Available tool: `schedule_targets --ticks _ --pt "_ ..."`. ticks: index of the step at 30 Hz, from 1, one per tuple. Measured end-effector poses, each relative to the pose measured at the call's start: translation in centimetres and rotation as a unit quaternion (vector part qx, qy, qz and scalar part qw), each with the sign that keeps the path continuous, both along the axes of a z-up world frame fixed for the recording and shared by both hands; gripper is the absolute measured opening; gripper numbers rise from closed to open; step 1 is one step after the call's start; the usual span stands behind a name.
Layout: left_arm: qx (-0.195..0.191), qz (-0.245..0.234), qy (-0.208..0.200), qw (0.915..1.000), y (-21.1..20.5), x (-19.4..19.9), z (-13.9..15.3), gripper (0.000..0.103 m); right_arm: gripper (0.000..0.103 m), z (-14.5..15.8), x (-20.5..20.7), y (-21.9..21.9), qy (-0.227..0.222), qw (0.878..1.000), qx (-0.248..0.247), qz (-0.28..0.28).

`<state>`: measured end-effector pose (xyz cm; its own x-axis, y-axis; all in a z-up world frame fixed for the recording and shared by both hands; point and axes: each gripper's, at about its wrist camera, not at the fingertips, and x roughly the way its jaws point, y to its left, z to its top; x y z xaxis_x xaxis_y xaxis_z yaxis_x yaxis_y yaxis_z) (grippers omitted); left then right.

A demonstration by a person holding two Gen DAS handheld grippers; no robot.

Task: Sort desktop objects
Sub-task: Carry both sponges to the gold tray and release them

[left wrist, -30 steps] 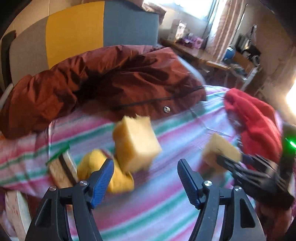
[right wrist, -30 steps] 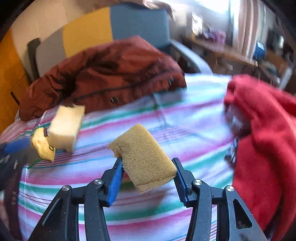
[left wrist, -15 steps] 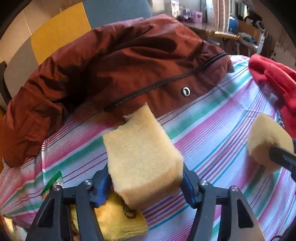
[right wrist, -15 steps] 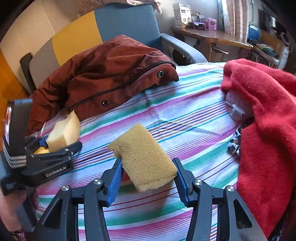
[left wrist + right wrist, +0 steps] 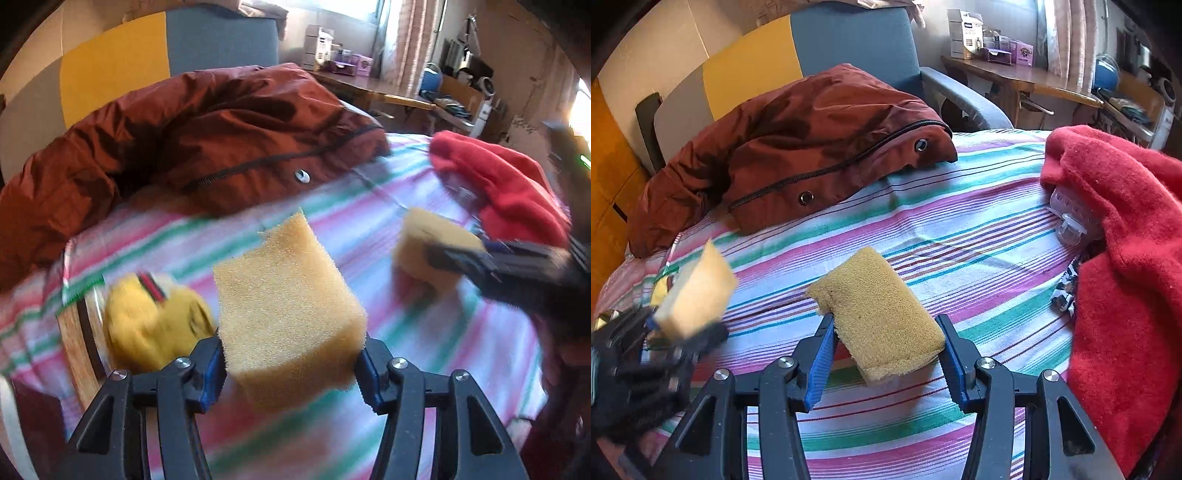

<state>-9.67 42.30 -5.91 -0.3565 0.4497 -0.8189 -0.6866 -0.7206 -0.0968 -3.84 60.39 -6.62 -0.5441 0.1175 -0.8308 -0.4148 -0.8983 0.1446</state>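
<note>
Far left on the striped cloth (image 5: 960, 236) covering the worktop: yellow fabric item (image 5: 147, 325) with a striped band, blurred, lying next to a wooden-looking edge; can't tell what that edge belongs to. Behind it, rust-brown jacket (image 5: 798, 147) heaped at the back left of the cloth, zipper and snaps showing.

Left tongs (image 5: 290, 363): jaws closing, pale yellow sponge block (image 5: 284, 310) between the blue pads, both pads touching its sides, block lifted off the cloth. In the right wrist view the same block (image 5: 698, 291) sits at the left edge, motion-blurred.

Centre: right tongs (image 5: 886, 347) clamped on a darker tan sponge (image 5: 879, 314), pads pressing on both long sides, sponge tilted and held above the cloth. In the left wrist view it (image 5: 424, 243) shows at right, blurred.

Right: red fleece garment (image 5: 1126, 258) piled on the cloth's right edge, a clear plastic piece (image 5: 1071, 221) poking out from under it, a black-and-white patterned scrap (image 5: 1065, 291) just below.
</note>
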Motion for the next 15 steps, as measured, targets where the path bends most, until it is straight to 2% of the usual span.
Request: schedule_targets --ticks 5,10,13,15 --pt "0.009 -0.011 0.000 0.9999 -2.1 4.3 0.1 0.059 0.053 -0.1 -0.1 -0.1 0.001 1.000 0.006 0.004" --pt "-0.001 0.004 0.001 1.0000 -4.3 6.6 -0.9 0.059 0.053 0.1 0.0 -0.5 0.001 1.000 0.018 0.009" --pt "0.007 0.015 -0.005 0.9999 -6.2 7.7 -1.4 0.058 0.053 0.0 0.1 -0.5 0.001 1.000 0.016 0.007" --pt "0.001 0.017 0.007 0.9998 -6.9 8.6 -1.3 0.058 0.053 0.1 0.2 -0.7 0.001 1.000 0.020 0.008"
